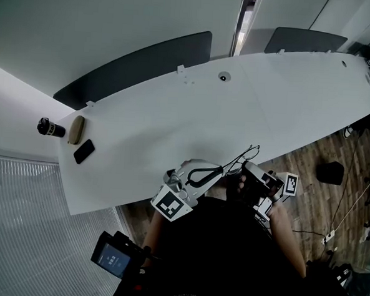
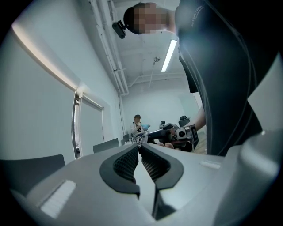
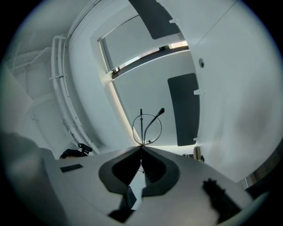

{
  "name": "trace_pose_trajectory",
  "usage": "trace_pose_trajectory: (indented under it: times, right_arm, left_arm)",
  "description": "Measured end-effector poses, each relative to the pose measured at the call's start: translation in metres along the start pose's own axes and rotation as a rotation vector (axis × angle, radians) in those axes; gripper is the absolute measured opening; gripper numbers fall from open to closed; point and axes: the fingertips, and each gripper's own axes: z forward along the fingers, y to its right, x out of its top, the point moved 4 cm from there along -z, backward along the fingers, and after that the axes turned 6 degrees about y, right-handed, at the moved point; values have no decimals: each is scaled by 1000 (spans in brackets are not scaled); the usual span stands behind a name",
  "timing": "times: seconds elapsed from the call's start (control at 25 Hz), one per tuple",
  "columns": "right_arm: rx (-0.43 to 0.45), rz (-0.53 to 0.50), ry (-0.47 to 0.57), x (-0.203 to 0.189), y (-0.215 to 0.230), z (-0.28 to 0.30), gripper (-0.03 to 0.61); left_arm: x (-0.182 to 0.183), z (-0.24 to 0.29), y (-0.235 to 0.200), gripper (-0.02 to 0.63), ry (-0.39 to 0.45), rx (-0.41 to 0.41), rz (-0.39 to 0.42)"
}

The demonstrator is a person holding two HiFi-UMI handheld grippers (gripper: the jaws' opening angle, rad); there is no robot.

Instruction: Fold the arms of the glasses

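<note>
In the head view, the glasses (image 1: pixel 239 159) are held at the near edge of the white bench (image 1: pixel 238 104), between the left gripper (image 1: pixel 218 171) and the right gripper (image 1: pixel 246 172).

In the left gripper view, its fingers (image 2: pixel 126 165) are closed together, pinching a thin part of the glasses (image 2: pixel 140 140).

In the right gripper view, its fingers (image 3: pixel 154 167) are clamped on the glasses (image 3: pixel 147 128), with one lens ring standing above the tips.

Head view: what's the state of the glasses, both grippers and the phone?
Left gripper: fingers shut on the thin black wire-framed glasses.
Right gripper: fingers shut on the glasses.
Glasses: held up between both grippers.
Flat black phone: lying on the white table.
</note>
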Motion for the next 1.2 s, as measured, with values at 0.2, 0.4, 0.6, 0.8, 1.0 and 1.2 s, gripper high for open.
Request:
trace_pose_trajectory:
  times: [0.2, 0.4, 0.6, 0.8, 1.0, 1.2]
  right_arm:
    - [-14, -13, -7, 2, 3, -3, 9]
    - [7, -15, -23, 0, 0, 0, 9]
    - [17, -12, -39, -1, -2, 4, 11]
    - [24, -7, -47, 0, 0, 7, 9]
    - [39, -13, -48, 6, -3, 12, 11]
    - [41, -13, -51, 10, 2, 23, 9]
  left_arm:
    - [-6, 1, 8, 31, -31, -36, 13]
    - [-7, 0, 10, 45, -16, -39, 6]
    - [-4, 0, 12, 103, -6, -47, -3]
    - [-2, -4, 7, 109, -3, -15, -2]
    - [-4, -4, 5, 127, -6, -7, -4]
    - [-5, -11, -7, 132, -9, 8, -12]
